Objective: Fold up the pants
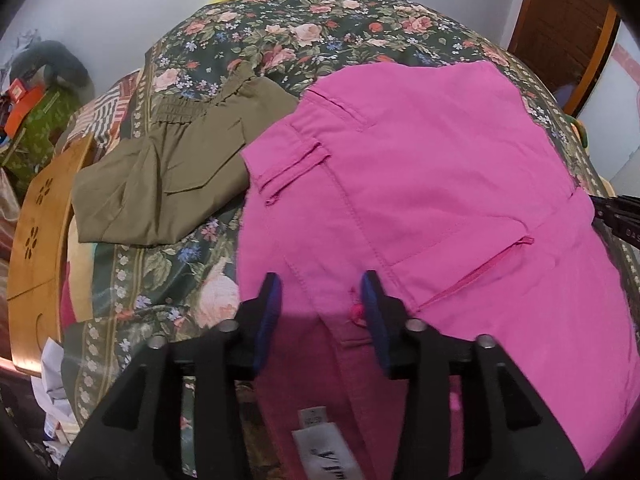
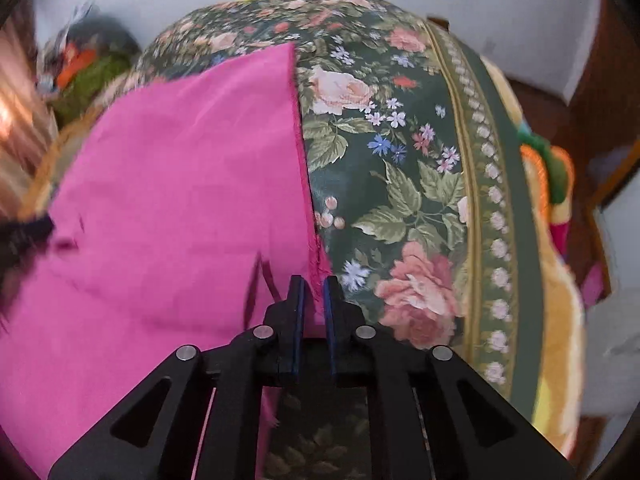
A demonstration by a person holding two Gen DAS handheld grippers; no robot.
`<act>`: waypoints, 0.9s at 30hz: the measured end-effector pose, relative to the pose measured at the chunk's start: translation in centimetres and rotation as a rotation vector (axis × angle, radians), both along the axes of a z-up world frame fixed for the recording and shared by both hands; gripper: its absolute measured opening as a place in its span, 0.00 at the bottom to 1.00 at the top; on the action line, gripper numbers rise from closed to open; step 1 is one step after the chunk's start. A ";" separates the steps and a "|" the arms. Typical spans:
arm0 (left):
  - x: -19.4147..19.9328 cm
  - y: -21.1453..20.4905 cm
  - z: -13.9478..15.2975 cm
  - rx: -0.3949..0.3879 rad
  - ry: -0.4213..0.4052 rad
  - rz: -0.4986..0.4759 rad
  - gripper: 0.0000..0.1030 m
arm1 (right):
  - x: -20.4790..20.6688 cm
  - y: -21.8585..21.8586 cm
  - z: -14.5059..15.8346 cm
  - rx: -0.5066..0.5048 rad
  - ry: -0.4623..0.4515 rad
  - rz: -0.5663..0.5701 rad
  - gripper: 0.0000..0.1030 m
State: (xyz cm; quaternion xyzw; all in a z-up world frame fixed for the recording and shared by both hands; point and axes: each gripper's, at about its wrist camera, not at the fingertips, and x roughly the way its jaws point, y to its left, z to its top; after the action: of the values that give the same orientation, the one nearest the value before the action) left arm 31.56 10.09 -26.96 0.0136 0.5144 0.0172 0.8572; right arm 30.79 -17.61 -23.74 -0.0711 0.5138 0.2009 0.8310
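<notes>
Pink pants [image 1: 420,184] lie spread on a floral bedspread [image 1: 280,40], waist end near me with a white label showing. My left gripper [image 1: 322,284] is open and hovers over the waistband with pink cloth between its blue pads, not pinched. In the right wrist view the pants [image 2: 180,184] fill the left half. My right gripper [image 2: 314,284] is nearly shut, its pads pinching the pants' right edge near a corner. The right gripper's tip also shows at the left wrist view's right edge [image 1: 618,216].
Folded olive-green pants [image 1: 168,176] lie left of the pink ones. A wooden board [image 1: 44,240] stands at the bed's left edge. Clutter sits far left. The bedspread's border [image 2: 492,220] and a yellow blanket run along the right side. A wooden door [image 1: 560,20] is at back right.
</notes>
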 end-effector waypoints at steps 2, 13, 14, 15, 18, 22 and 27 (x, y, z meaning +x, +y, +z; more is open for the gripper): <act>0.2 0.7 0.1 -0.034 0.011 -0.005 0.49 | -0.2 -0.1 0.3 -0.022 0.017 0.004 0.06; 1.8 6.9 3.9 -0.124 -0.061 0.115 0.48 | 1.0 -1.0 6.0 0.012 -0.079 0.012 0.44; 2.4 7.2 3.9 -0.128 -0.064 0.117 0.48 | 1.4 -0.5 6.7 0.022 -0.110 0.010 0.46; 3.0 7.5 3.8 -0.134 -0.065 0.115 0.48 | 1.8 0.0 7.1 0.031 -0.130 0.013 0.46; 5.0 8.0 2.9 -0.166 -0.044 0.120 0.48 | 3.6 1.5 7.7 0.058 -0.149 0.023 0.46; 7.7 8.0 1.3 -0.210 -0.017 0.117 0.48 | 6.1 3.7 6.8 0.077 -0.148 0.029 0.50; 10.2 8.3 -2.2 -0.255 0.048 0.142 0.49 | 9.3 6.0 4.3 0.061 -0.131 0.028 0.50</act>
State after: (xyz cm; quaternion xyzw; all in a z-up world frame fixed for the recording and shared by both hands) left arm 41.78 18.41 -29.18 -0.1318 0.5326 0.0121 0.8360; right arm 40.10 -11.62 -19.45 -0.0660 0.4507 0.2231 0.8619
